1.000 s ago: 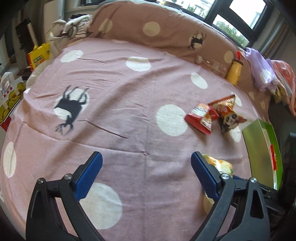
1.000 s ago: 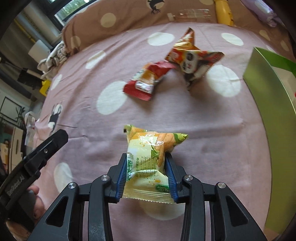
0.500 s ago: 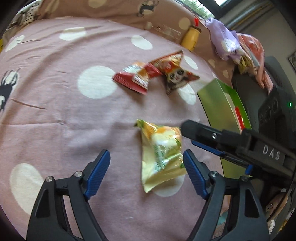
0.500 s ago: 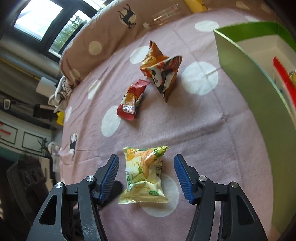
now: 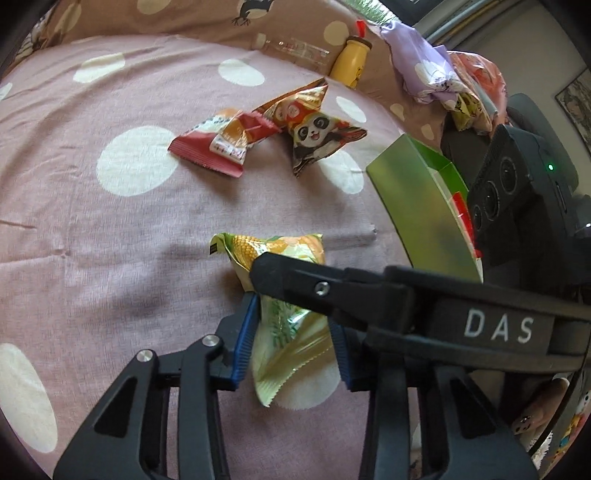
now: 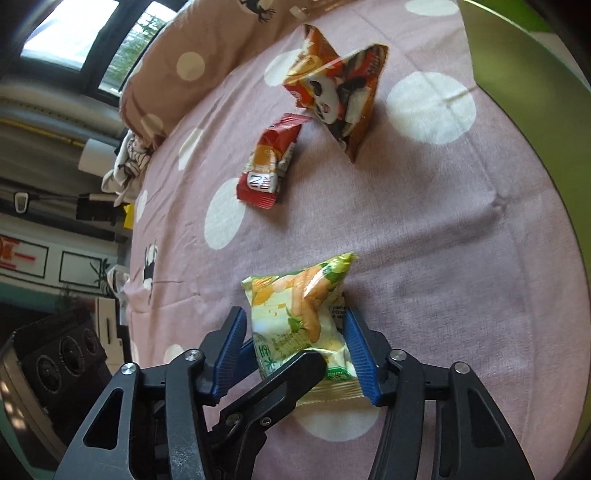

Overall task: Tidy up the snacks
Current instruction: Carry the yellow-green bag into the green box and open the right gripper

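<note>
A yellow-green snack packet lies on the pink dotted bedspread. My left gripper is closing, and its blue pads pinch the packet's crumpled lower half. My right gripper straddles the same packet with its jaws closing; a gap shows at its left pad. Its black finger crosses over the packet in the left wrist view. Farther back lie a red packet and a panda packet. A green box stands open at the right.
A yellow bottle and a clear bottle lie against the brown dotted pillow. Cloth and bags are piled at the back right. A hand holds the right gripper's body at the right edge.
The left gripper swung right over the yellow-green packet and closed on it. The right gripper let go of the packet, opened wide, then narrowed again around it.
</note>
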The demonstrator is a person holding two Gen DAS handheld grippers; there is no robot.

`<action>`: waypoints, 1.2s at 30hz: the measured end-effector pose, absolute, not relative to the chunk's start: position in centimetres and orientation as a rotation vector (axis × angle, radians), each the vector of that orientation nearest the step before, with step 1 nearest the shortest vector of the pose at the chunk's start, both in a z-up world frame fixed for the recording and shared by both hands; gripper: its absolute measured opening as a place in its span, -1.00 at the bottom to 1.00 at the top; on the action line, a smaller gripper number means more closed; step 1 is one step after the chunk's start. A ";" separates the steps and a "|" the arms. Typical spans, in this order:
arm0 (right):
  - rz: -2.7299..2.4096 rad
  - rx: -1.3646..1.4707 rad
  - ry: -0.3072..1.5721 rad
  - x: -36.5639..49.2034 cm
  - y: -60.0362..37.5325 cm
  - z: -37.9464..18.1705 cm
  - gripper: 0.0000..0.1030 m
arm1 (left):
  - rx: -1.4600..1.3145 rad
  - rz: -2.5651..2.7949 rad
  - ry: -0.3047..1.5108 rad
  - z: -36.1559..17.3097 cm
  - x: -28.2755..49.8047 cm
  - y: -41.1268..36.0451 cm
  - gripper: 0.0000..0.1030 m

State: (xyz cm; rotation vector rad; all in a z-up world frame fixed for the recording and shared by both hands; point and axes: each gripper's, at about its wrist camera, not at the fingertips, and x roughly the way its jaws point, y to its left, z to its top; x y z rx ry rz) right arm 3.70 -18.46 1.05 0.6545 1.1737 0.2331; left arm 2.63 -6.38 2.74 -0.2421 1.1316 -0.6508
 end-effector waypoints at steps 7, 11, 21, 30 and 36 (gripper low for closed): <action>0.255 0.578 1.101 2.9 -17.6 3.4 0.07 | -0.179 -0.646 0.998 5.4 1.2 -6.6 -0.39; 0.283 0.579 1.018 2.5 -17.9 5.3 0.07 | -0.139 -0.644 0.916 7.4 0.5 -7.1 -0.39; 0.230 0.652 0.788 0.6 -23.6 9.9 0.08 | 0.006 -0.682 0.758 12.2 0.4 -13.8 -0.40; 0.089 0.727 0.561 -3.0 -31.2 12.8 0.08 | 0.038 -0.850 0.681 14.3 -0.2 -20.8 -0.40; -0.008 0.786 0.489 -5.0 -34.9 12.4 0.08 | 0.064 -0.941 0.694 13.9 -0.5 -24.7 -0.40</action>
